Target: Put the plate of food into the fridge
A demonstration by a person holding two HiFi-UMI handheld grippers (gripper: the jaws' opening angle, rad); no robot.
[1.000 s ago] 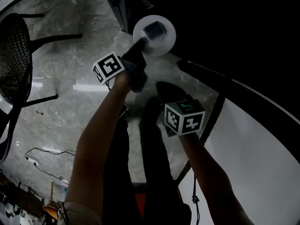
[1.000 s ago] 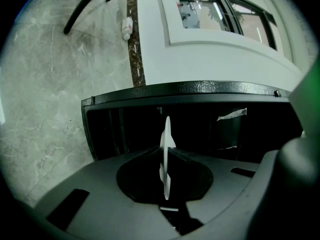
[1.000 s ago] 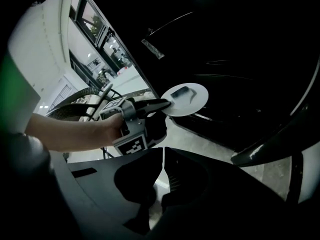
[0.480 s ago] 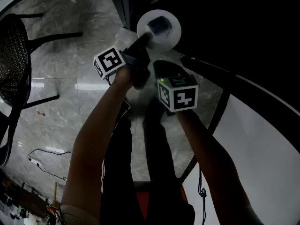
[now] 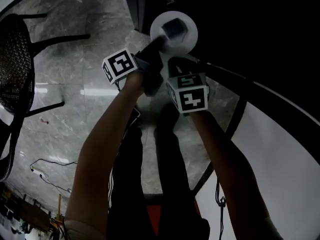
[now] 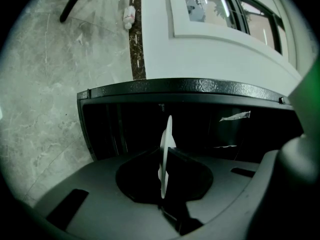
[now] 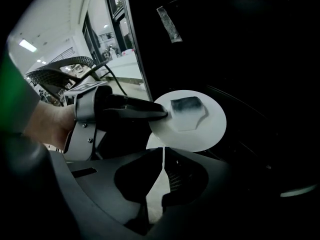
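Looking from the left, I see a black mesh chair (image 5: pixel 15 59) standing well to the left of the fridge (image 6: pixel 185 87); my left tongs (image 6: pixel 165 156) are clamped on the rim of the white plate (image 7: pixel 200 129), holding it just before the fridge's dark front; a grey block of food (image 7: pixel 186 107) lies on the plate; my right tongs (image 7: pixel 163 154) are pressed together, nothing between them, just short of the plate's near edge; the white surface (image 5: pixel 280 149) lies to the fridge's right, nearer me.

Fridge (image 6: pixel 200 86) mostly lost in darkness, food (image 5: pixel 173 28) unidentifiable, chair (image 5: pixel 15 59) cut by left edge
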